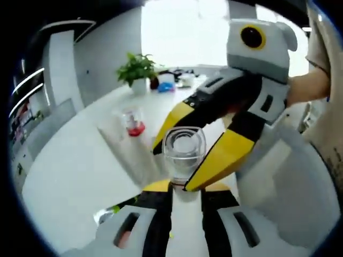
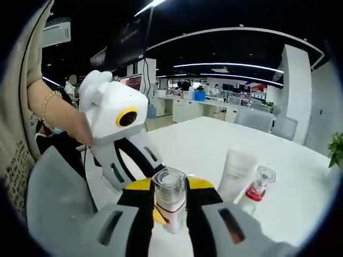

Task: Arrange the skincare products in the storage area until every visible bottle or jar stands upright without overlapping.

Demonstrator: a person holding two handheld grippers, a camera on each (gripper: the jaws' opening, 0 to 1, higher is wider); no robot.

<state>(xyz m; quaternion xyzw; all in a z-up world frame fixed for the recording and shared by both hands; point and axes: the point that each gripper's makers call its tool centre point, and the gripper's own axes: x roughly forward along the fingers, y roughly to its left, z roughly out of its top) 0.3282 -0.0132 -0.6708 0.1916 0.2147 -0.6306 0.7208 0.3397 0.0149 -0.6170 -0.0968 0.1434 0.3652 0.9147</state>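
Clearly, both of my tools were on the same little clear bottle (image 1: 183,152) at this moment. Going from left to right in the left gripper view, I saw a small bottle with a red middle (image 1: 132,122) standing far off on the white table (image 1: 69,166), and behind it a green plant in a white pot (image 1: 138,72). Next came the clear bottle with its see-through cap, right in the middle. My left gripper (image 1: 182,187) had its jaws close on the bottle from below, holding it. My right gripper (image 1: 194,155) came in from the right with its yellow jaws set wide, one on each side of the cap. I think it was there to steady the bottle so it would stand straight.

In the right gripper view, the left gripper (image 2: 126,160) was on the left, with a hand behind it. The clear bottle (image 2: 169,206) stood upright between my right gripper's (image 2: 170,217) own jaws. I could not tell if those jaws touched it. To the right, a white tube (image 2: 236,174) stood near the red-middle bottle (image 2: 257,190), close but apart. Both stood up, so I judged the clear one was the piece left to set down.
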